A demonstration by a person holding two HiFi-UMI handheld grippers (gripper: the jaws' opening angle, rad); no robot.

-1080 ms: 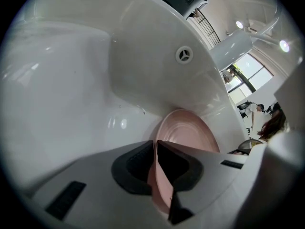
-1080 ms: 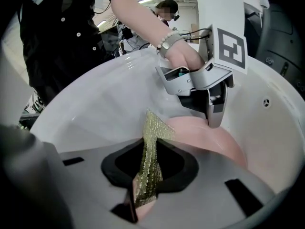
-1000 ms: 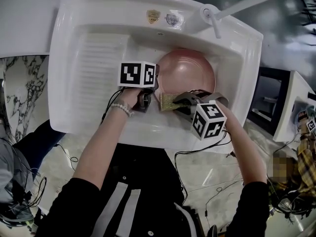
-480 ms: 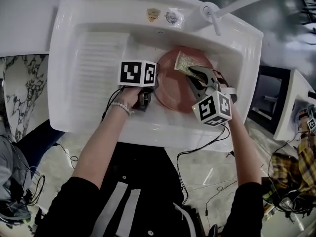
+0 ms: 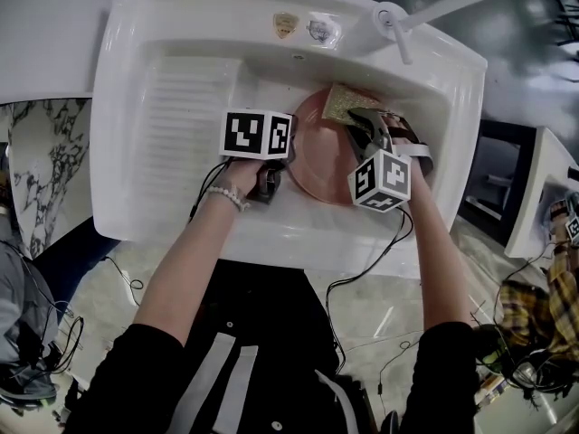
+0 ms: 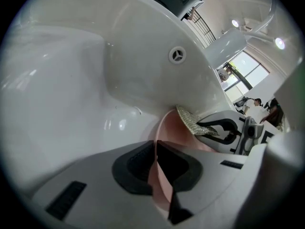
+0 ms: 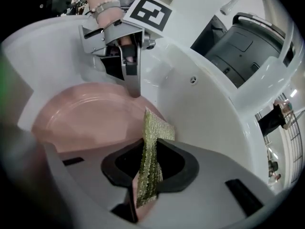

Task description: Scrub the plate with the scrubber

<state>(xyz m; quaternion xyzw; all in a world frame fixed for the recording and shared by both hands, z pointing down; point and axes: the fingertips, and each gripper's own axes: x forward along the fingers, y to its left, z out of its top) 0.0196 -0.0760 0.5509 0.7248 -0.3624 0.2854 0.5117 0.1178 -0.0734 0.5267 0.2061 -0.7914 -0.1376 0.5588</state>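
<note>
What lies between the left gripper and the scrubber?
Only the pink plate, in the head view: the left gripper pinches its rim, the scrubber lies at its far edge.

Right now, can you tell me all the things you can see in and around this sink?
sink: one, white, fills the upper middle of the head view
ribbed draining board: one, white, left part of the sink
faucet: one, white, far right corner of the sink
stickers: two, small, on the sink's back rim
plate: one, pink, in the basin
scrubber: one, green-gold, against the plate's far edge
bracelet: one, pale beads, on the left wrist
sleeves: two, black, at the bottom of the head view
left gripper: one, grey with black pads, shut on the plate's rim
right gripper: one, grey with black pads, shut on the scrubber
</note>
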